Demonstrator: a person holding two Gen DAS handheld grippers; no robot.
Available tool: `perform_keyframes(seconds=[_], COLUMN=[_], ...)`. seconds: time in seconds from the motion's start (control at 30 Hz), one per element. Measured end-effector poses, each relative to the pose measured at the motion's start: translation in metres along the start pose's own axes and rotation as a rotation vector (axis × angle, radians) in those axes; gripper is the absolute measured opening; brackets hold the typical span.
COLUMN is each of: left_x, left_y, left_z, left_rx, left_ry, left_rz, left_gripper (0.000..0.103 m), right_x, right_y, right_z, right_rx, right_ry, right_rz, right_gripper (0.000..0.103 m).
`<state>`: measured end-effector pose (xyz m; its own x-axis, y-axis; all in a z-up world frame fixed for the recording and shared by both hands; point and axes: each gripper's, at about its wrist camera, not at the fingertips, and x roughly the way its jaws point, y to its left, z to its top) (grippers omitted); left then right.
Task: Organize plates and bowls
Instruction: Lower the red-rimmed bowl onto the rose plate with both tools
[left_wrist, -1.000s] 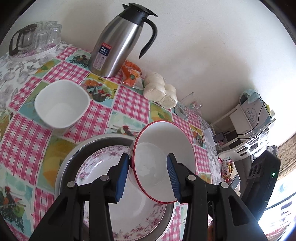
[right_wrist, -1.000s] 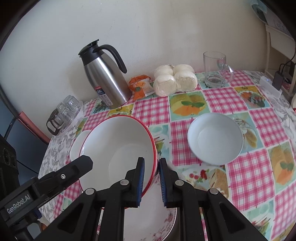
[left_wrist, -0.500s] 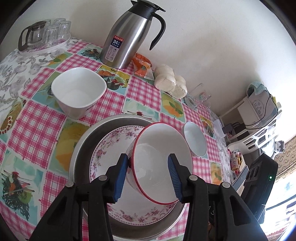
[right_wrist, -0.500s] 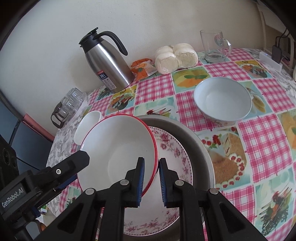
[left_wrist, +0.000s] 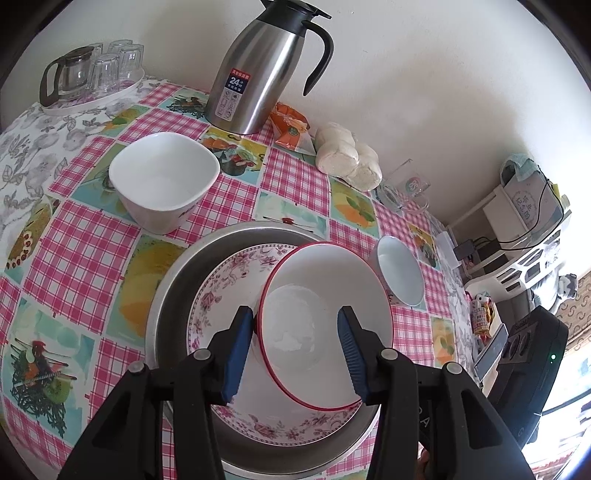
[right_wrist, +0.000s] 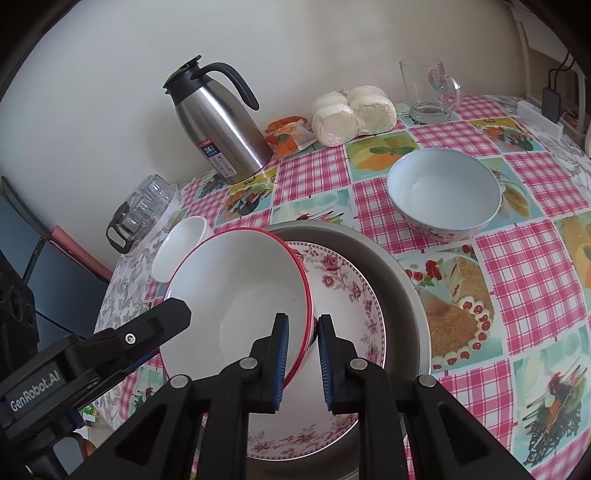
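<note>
The right hand-held gripper (right_wrist: 300, 360) pinched the rim of the empty red-rimmed bowl (right_wrist: 240, 306), tilted over the floral plate (right_wrist: 347, 295) in the metal basin (right_wrist: 402, 280). The left hand-held gripper (left_wrist: 295, 350) stood spread, straddling the bowl's rim. At ten o'clock sat an empty square white bowl (left_wrist: 162, 181); at two o'clock, an empty round bowl (left_wrist: 400, 271).

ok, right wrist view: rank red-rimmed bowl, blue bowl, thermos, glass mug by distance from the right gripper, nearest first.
1. red-rimmed bowl: rim between the right gripper fingers
2. blue bowl: ahead, right
3. thermos: far left, by the wall
4. glass mug: far right, by the wall
</note>
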<state>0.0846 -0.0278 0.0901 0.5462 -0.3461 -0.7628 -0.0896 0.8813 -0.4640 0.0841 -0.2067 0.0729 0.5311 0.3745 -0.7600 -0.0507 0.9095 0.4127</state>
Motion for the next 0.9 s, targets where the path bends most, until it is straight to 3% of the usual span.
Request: perform_keyframes(seconds=[0.9], left_x=[0.013], left_y=[0.006], left_z=[-0.003], left_rx=[-0.014], left_ry=[0.042], left_rz=[0.034], left_gripper=[0.049], right_x=[0.004], right_y=[0.001], right_z=[0.002], right_rx=[0.009], right_ry=[0.016], right_rz=[0.007], right_gripper=[0.018])
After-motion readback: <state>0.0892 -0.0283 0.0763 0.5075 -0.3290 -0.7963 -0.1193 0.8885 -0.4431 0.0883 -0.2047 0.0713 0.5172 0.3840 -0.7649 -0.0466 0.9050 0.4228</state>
